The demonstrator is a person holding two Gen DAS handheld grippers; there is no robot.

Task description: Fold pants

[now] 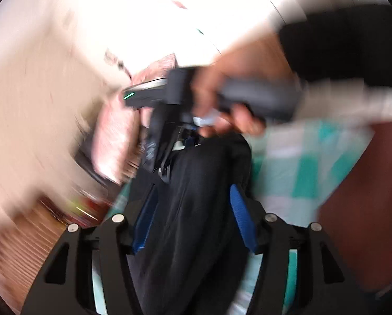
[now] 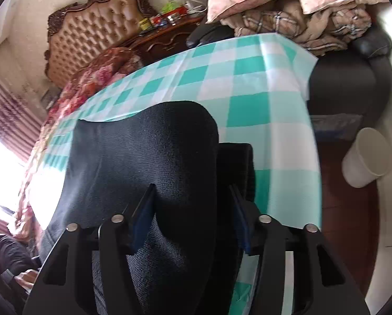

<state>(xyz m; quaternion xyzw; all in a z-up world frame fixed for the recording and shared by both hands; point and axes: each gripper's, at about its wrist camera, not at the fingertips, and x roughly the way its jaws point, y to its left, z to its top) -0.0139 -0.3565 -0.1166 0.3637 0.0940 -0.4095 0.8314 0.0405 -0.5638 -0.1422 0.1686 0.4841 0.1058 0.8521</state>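
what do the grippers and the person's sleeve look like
Both grippers share one build: black angular finger arms with silver round pins at the joints and ribbed blue pads. The left gripper and right gripper match in this. Seen from the left wrist, the right one has a dark grey handle and a small green light. The sleeve is black.
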